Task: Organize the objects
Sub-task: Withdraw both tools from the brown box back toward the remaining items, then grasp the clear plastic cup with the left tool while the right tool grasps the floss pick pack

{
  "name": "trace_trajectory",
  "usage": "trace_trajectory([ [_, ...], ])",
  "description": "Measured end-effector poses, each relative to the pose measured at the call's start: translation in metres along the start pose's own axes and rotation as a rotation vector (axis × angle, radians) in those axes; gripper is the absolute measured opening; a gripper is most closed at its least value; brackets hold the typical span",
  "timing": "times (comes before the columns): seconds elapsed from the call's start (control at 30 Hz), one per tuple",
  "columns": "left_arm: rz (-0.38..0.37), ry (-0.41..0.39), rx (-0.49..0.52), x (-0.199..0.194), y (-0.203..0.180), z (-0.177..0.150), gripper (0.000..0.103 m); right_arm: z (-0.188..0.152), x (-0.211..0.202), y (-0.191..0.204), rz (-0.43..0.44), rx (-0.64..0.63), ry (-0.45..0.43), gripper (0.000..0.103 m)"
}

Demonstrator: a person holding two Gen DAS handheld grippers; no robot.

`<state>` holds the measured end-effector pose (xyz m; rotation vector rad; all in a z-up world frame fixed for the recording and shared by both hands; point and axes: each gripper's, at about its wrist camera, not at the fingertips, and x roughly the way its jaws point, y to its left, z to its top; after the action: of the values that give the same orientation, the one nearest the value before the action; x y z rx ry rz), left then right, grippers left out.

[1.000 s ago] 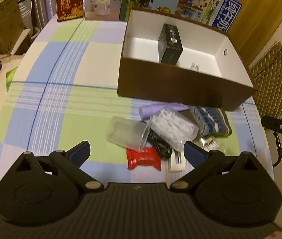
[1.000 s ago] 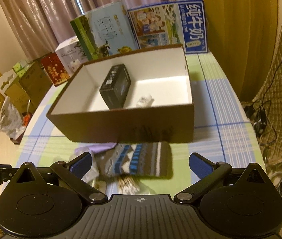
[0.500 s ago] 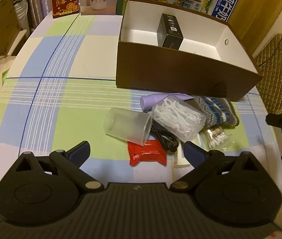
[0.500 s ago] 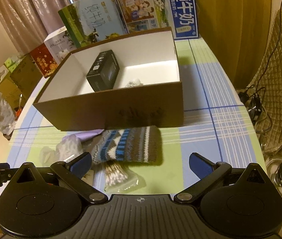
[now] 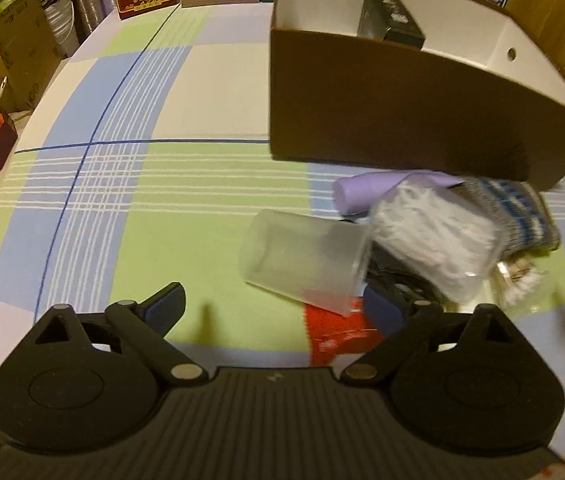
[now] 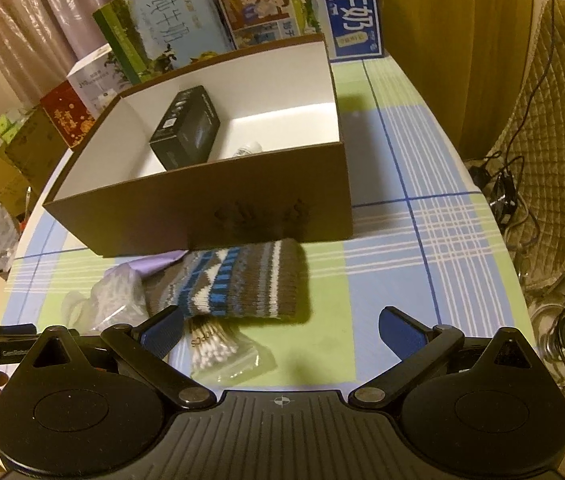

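A checked tablecloth covers the table; on it, toward the far edge, stands a big brown box with a white inside, open at the top; inside lie a black carton, tilted against the left part of the floor, and a small pale thing close to the near wall, too small to make out. Against the outside of the near wall lies a pile: a striped knitted sock touching the wall's foot; a lilac roll beside it; a clear bag of white picks resting on the roll and sock; a clear cup on its side, empty, mouth toward the pile; a red packet partly under the cup; a small bag of cotton swabs at the near side, just beside the sock. The left gripper hovers low before the cup, jaws spread wide, gripping nothing; the right gripper is likewise wide apart and empty, over the sock and swabs.
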<state>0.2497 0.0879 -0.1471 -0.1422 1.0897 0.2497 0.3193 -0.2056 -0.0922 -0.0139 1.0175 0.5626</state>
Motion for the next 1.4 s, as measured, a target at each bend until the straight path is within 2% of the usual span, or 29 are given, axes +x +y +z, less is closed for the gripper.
trace_trajectory([
  [0.17,0.052,-0.003,0.014,0.003,0.023,-0.004,0.092,0.001,0.007,-0.002,-0.011,0.007,0.016,0.101],
  [0.3,0.081,0.024,-0.024,0.007,0.05,-0.006,0.091,0.003,0.015,0.001,-0.012,0.003,0.03,0.101],
  [0.43,0.021,0.023,0.001,-0.003,0.059,-0.005,0.091,0.006,0.021,0.012,0.004,-0.021,0.033,0.101],
  [0.6,-0.062,0.011,0.017,-0.011,0.047,0.003,0.092,0.01,0.029,0.03,0.026,-0.057,0.035,0.101],
  [0.73,-0.056,0.028,-0.073,0.007,0.037,0.018,0.092,0.014,0.034,0.041,0.027,-0.073,0.027,0.101],
  [0.83,-0.038,0.051,-0.097,0.021,0.03,0.026,0.091,0.017,0.038,0.048,0.024,-0.085,0.016,0.101],
  [0.9,-0.021,0.063,-0.087,0.028,0.026,0.03,0.087,0.019,0.04,0.053,0.023,-0.094,0.004,0.101],
  [0.97,-0.015,0.07,-0.074,0.034,0.023,0.032,0.079,0.021,0.042,0.058,0.028,-0.108,-0.006,0.101],
  [1.1,-0.004,0.073,-0.06,0.041,0.023,0.033,0.076,0.023,0.049,0.073,0.049,-0.154,-0.019,0.101],
  [1.2,0.008,0.067,-0.042,0.042,0.026,0.032,0.063,0.022,0.054,0.088,0.082,-0.203,-0.021,0.101],
  [1.27,-0.002,0.069,-0.042,0.042,0.031,0.031,0.048,0.021,0.059,0.099,0.105,-0.241,-0.016,0.101],
  [1.37,0.005,0.063,-0.031,0.04,0.038,0.028,0.048,0.016,0.071,0.116,0.141,-0.301,0.0,0.099],
  [1.4,0.015,0.06,-0.023,0.039,0.04,0.026,0.048,0.013,0.074,0.121,0.148,-0.323,0.008,0.093],
])
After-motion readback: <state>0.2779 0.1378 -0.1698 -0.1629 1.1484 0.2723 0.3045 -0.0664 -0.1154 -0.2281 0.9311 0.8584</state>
